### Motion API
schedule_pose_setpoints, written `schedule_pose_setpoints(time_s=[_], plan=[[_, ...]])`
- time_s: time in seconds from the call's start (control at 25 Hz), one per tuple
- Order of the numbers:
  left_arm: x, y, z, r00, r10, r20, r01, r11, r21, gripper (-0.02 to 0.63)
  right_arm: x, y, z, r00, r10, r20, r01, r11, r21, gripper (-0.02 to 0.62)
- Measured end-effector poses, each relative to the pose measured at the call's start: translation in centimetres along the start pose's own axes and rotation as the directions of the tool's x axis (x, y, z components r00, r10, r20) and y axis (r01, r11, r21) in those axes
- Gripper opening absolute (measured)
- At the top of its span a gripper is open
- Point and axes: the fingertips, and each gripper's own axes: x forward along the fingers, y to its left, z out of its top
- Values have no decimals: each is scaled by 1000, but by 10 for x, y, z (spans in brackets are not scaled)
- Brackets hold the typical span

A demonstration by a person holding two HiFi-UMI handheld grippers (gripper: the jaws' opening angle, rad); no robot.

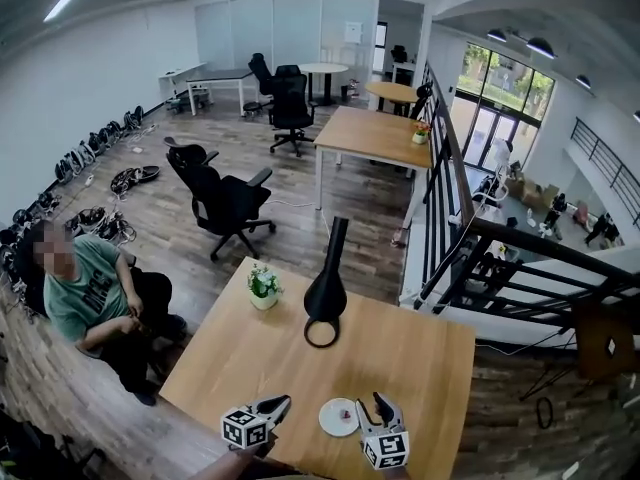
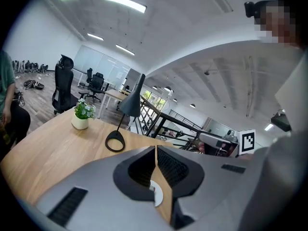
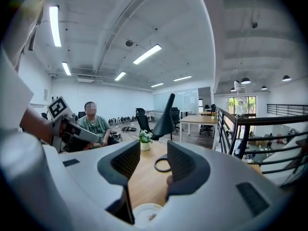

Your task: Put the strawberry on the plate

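A small white plate (image 1: 333, 422) lies near the front edge of the wooden table (image 1: 240, 353), and a small red strawberry (image 1: 346, 415) rests on it. In the head view my left gripper (image 1: 274, 406) sits just left of the plate, its jaws pressed together with nothing in them. On the plate's right is my right gripper (image 1: 384, 407). In the left gripper view the jaws of the left gripper (image 2: 156, 148) meet, and the plate (image 2: 157, 196) shows below them. In the right gripper view the right gripper (image 3: 153, 151) is open and empty above the plate (image 3: 142, 212).
A black desk lamp (image 1: 326, 290) with a ring base stands mid-table, and a small potted plant (image 1: 264, 287) is at the table's far left corner. A seated person in a green shirt (image 1: 86, 290) is left of the table. A railing (image 1: 500, 258) runs along the right.
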Motion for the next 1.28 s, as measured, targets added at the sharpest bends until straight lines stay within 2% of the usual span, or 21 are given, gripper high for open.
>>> schedule_pose_setpoints(time_s=[0.2,0.48,0.92,1.28], plan=[[-8,-6,16,998,-22,64,23,1000,-8,5,-19,6,26,998,-14,55,14,1000,4,179],[-13,-14,41,993,-49,111,46,998,31,5,-29,13,54,996,-24,88,25,1000,-4,178],[-18,-17,28,993,-56,103,53,998,28,5,-39,18,41,997,-43,67,43,999,-5,173],[-17,-16,32,994,-69,82,68,997,24,5,-38,22,49,997,-58,52,58,998,0,172]])
